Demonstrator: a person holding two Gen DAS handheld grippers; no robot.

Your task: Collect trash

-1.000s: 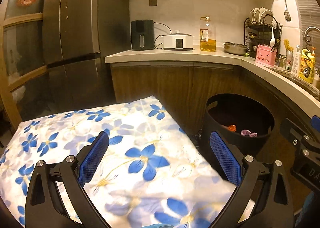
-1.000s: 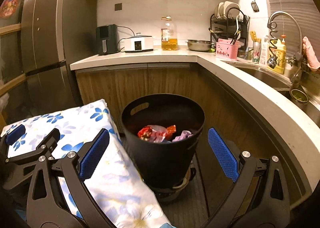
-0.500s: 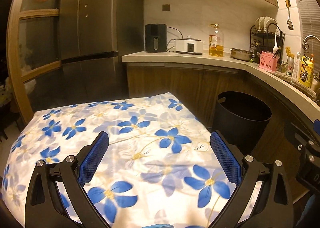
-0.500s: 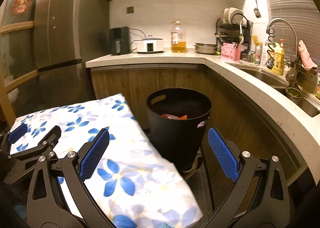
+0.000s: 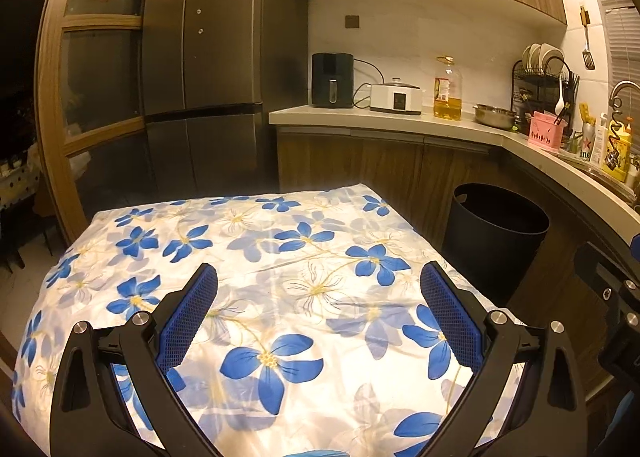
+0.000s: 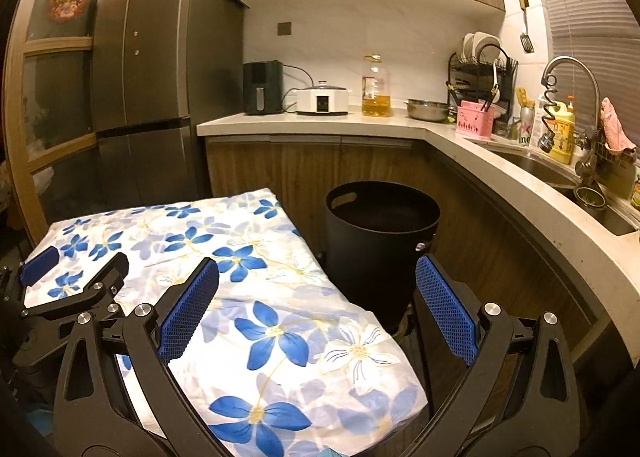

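A black round trash bin (image 6: pixel 380 245) stands on the floor between the table and the curved counter; it also shows in the left wrist view (image 5: pixel 496 233). Its inside is hidden from this angle. My left gripper (image 5: pixel 318 321) is open and empty over the table with the blue-flower cloth (image 5: pixel 280 257). My right gripper (image 6: pixel 316 309) is open and empty above the table's right edge (image 6: pixel 320 321), a little short of the bin. No loose trash shows on the cloth.
A dark fridge (image 5: pixel 216 69) stands behind the table. The counter (image 6: pixel 480 153) curves round the right with an air fryer, cooker, oil bottle (image 6: pixel 375 85), dish rack and sink (image 6: pixel 560 173). Wooden cupboards run under the counter, close behind the bin.
Both grippers have pulled back and away from the bin. The trash inside the bin has dropped out of sight, and more of the table and the fridge shows.
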